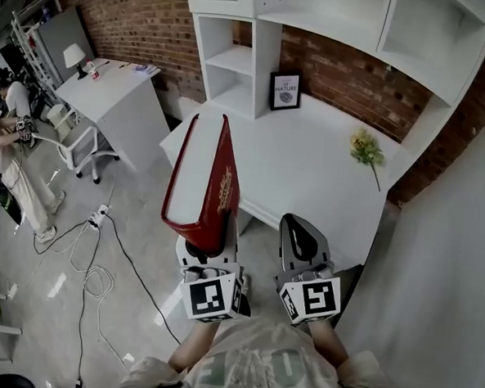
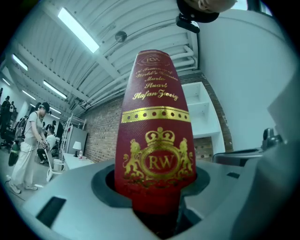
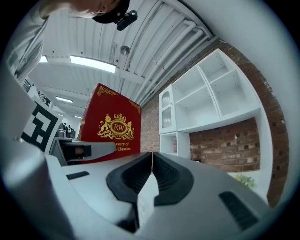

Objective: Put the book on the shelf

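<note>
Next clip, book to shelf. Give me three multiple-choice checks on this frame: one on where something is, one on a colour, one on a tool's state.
1. Where does the framed picture stand?
A. On the floor
B. On the white desk, against the brick wall
C. Inside a drawer

2. What colour is the cover of the book?
A. Blue with silver print
B. Plain green
C. Red with gold print

3. How is the right tool?
A. Shut, nothing between its jaws
B. Clamped on the book
C. Wide open

Answers:
1. B: the head view shows it on the desk beside the lower cubbies of the shelf unit.
2. C: both tool views show a red cover with a gold crest.
3. A: its own view shows the pads meeting with nothing between them.
</note>
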`<state>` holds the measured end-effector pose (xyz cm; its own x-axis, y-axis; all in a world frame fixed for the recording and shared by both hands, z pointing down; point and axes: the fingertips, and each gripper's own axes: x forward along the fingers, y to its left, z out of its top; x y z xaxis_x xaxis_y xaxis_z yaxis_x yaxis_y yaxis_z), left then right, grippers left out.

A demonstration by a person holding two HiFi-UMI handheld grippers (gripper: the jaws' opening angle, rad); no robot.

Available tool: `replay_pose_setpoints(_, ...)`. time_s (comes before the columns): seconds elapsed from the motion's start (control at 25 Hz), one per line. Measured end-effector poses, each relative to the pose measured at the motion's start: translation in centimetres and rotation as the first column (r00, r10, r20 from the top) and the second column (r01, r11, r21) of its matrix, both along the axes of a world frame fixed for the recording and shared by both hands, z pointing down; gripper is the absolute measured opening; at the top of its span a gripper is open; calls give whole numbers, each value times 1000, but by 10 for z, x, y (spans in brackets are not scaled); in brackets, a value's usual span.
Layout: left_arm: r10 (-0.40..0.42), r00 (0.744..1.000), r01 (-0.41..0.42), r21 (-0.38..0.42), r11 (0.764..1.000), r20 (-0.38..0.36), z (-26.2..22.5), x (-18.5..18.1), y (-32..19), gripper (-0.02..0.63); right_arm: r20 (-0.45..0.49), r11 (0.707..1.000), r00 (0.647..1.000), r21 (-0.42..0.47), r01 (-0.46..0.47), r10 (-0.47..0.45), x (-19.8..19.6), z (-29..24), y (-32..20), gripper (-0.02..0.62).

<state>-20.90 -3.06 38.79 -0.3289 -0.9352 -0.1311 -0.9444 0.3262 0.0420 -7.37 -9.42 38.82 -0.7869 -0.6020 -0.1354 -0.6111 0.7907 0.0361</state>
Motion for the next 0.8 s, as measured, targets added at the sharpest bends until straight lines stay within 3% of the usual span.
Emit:
replay_pose_setpoints(0.2,38,999,-38,10,999,20,-12,-68,-66,250,11,998,1000,51,-26,26,-73,-23,-65,17)
replay_pose_setpoints(0.4,98,995,-99,20,995,28,-20,-106,-122,250,9,994,995,58,-95,94,-111,-31,-117,17)
replay_pose_setpoints(0.8,192,981,-192,-17,981,-15,-15,-95,-185,250,-8,988,989,33,-148,149,-118,-30,-173,17)
